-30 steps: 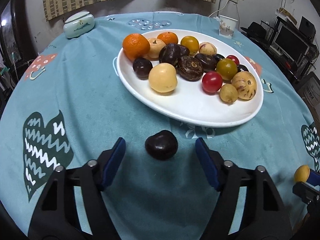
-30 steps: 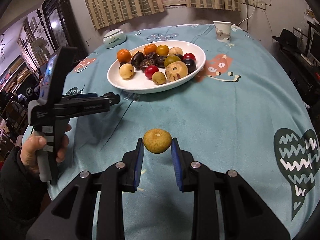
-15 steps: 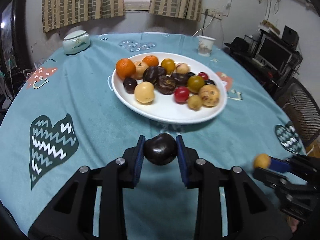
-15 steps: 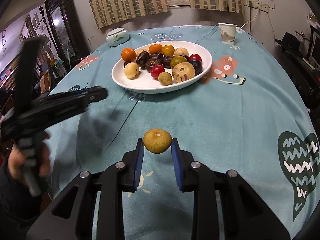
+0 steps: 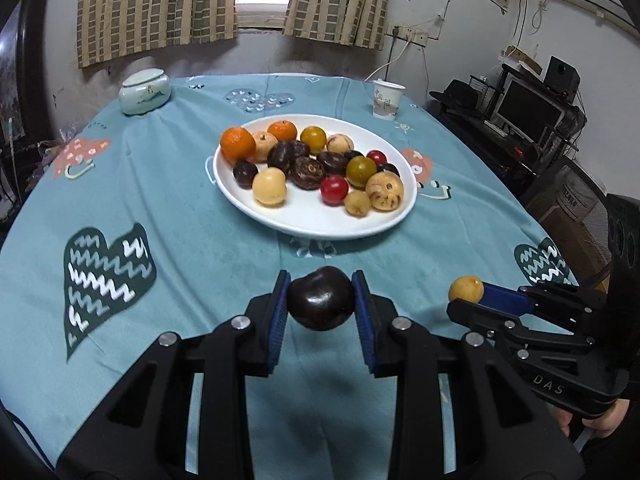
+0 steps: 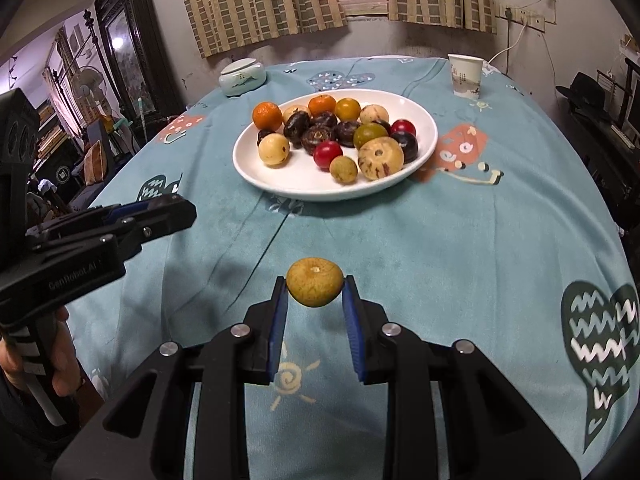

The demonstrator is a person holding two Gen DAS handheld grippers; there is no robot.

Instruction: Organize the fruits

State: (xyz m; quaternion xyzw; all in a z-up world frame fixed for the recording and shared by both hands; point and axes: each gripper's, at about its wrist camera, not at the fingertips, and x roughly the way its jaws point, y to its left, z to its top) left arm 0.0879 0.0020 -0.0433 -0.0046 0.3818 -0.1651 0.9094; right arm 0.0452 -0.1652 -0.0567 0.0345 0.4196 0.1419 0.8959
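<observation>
My left gripper point(image 5: 321, 292) is shut on a dark purple fruit point(image 5: 321, 300) and holds it above the teal tablecloth, in front of the white plate point(image 5: 320, 222). The plate carries several fruits: oranges, dark ones, red ones and yellow ones. My right gripper point(image 6: 315, 290) is shut on a yellow-brown fruit point(image 6: 315, 286), also above the cloth, short of the plate point(image 6: 296, 186). In the left wrist view the right gripper point(image 5: 472, 294) comes in from the right with its fruit point(image 5: 466, 289). In the right wrist view the left gripper's fingers point(image 6: 160, 210) show at the left; its fruit is hidden there.
A pale lidded ceramic jar point(image 5: 145, 92) stands at the table's far left. A paper cup point(image 5: 387, 100) stands at the far right, behind the plate. A desk with a monitor point(image 5: 528, 110) stands beyond the table's right edge. A dark cabinet point(image 6: 132, 48) stands at the left.
My left gripper has shut on the dark fruit and lifted it off the cloth, drawing back from the plate. My right gripper still holds its yellow-brown fruit, nearly still.
</observation>
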